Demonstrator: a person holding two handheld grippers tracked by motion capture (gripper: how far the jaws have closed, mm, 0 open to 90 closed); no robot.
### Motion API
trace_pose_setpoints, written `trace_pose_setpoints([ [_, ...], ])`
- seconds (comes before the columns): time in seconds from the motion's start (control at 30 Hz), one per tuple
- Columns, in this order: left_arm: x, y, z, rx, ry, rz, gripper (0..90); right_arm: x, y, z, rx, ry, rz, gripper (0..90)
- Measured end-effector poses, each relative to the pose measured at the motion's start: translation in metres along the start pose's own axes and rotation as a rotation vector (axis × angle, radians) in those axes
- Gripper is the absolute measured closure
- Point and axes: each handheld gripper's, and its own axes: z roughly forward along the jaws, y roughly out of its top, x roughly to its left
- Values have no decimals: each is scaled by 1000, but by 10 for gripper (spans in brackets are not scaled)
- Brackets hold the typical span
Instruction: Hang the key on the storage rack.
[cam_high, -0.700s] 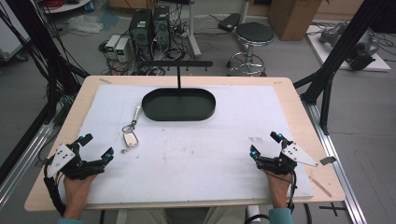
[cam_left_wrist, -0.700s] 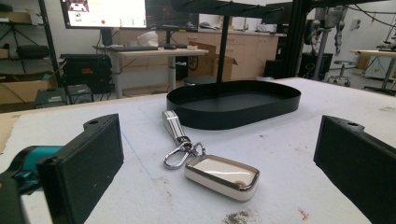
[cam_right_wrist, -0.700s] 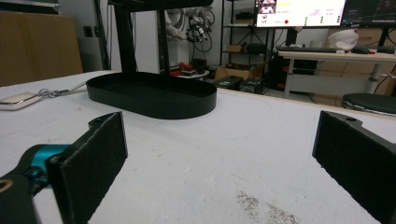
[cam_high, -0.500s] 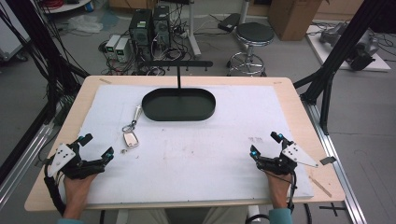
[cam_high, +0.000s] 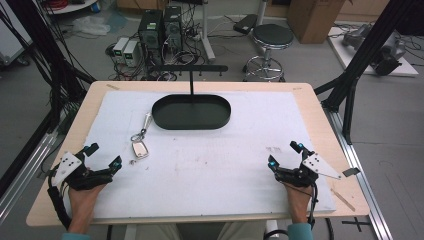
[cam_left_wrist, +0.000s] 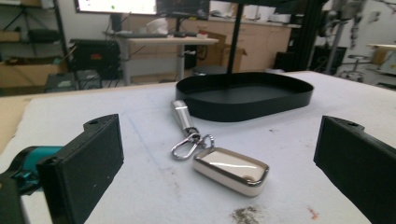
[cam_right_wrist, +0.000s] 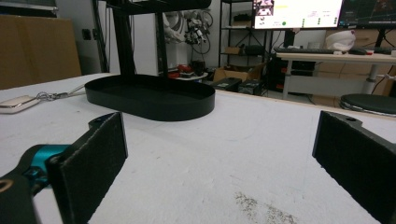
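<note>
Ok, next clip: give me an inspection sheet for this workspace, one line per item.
Surface: wooden table under a white mat, with faint smudges.
Job's things: key fob with clip and ring, flat on the mat beside the black oval tray; the tray has an upright post with a crossbar.
Clutter: nothing seen on the mat.
Grippers: left gripper open, aimed toward the fob, apart from it; right gripper open, holding nothing.
Cables: one trails from each gripper past the table's near edge.
Surroundings: stool, computers and cabling on the floor, cardboard box.

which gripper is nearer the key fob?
The left gripper: the key fob lies just ahead of its open jaws, while the right gripper rests across the table.
</note>
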Motion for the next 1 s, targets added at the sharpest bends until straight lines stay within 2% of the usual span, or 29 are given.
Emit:
trace_pose_setpoints([
  [0.03,0,0,0,0,0,0,19,0,0,0,0,1,-1,26],
  [0.1,1,3,0,14,28,9,19,0,0,0,2,-3,0,26],
  [0.13,1,8,-1,1,34,-3,19,0,0,0,2,-3,-1,26],
  [0.2,2,17,0,8,29,-6,18,0,0,0,1,-3,0,26],
  [0.37,2,35,9,64,17,10,19,0,0,0,1,-3,-1,26],
  [0.4,2,45,16,98,19,21,19,0,0,0,1,-2,-1,26],
  [0.47,2,50,19,114,21,29,19,0,0,0,1,-3,1,25],
  [0.5,1,60,27,146,16,48,18,0,0,0,2,-3,0,26],
  [0.53,1,60,27,146,16,48,19,0,0,0,2,-2,-2,25],
  [0.6,1,74,39,212,-1,62,19,0,0,0,2,-2,-1,26],
  [0.63,1,74,39,212,-1,62,18,0,0,0,2,-3,-4,26],
  [0.77,-2,91,62,366,-22,126,18,0,0,0,3,-1,-1,26],
  [0.8,-2,93,66,391,-29,122,19,0,0,0,4,-1,-2,26],
  [0.9,-1,96,75,427,-37,121,19,0,0,1,11,0,-1,26],
  [0.93,-1,97,79,441,-27,128,19,0,0,1,11,0,-1,26],
  [0.97,0,101,86,469,-23,141,18,1,0,1,11,-2,-6,26],
  [1.0,1,102,90,483,-29,138,18,1,0,1,12,-2,-6,26],
])
